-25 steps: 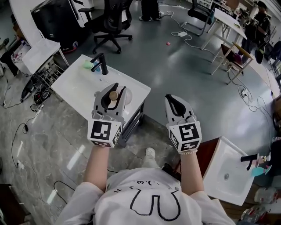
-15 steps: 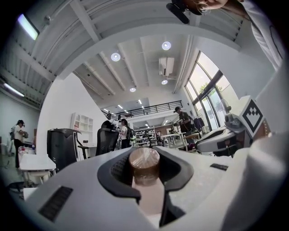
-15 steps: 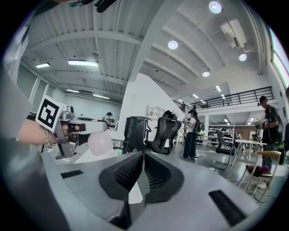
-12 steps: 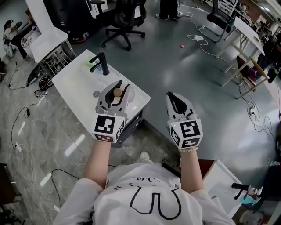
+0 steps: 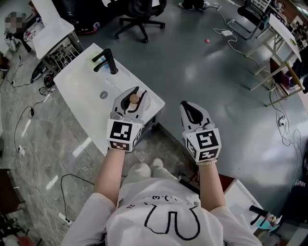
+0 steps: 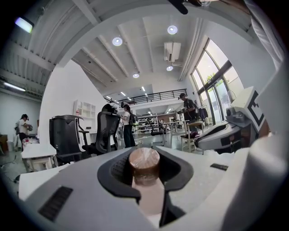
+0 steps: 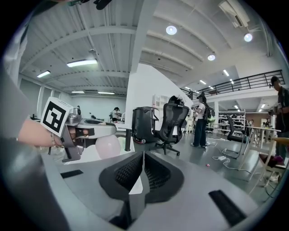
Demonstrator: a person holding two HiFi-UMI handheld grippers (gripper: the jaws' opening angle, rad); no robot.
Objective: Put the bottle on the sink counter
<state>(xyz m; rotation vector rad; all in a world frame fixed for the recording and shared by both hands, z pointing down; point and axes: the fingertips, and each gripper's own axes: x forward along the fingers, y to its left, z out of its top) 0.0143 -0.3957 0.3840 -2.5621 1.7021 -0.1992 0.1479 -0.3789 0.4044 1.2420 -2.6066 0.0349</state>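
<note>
Faucet [image 5: 108, 61] on sink counter [image 5: 77, 91] beyond left gripper's [image 5: 131, 94] bottle [image 5: 134, 99]; office chair [image 5: 141, 19] farther.

Head view inventory:
- Grippers, 2: left gripper [image 5: 132, 94], right gripper [image 5: 187, 106].
- Bottle [image 5: 134, 99], brown-capped: 1.
- White sink counters, 2: sink counter at 10 o'clock [image 5: 79, 93], second sink counter at 5 o'clock [image 5: 237, 196].
- Black faucets, 2: faucet at 11 o'clock [image 5: 108, 60], second faucet at 5 o'clock [image 5: 258, 211].
- Office chairs, 2: office chair at 12 o'clock [image 5: 140, 13], second office chair at 1 o'clock [image 5: 251, 13].

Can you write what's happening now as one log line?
left gripper: shut on bottle neck | bottle: over sink counter corner | right gripper: shut, empty
</note>
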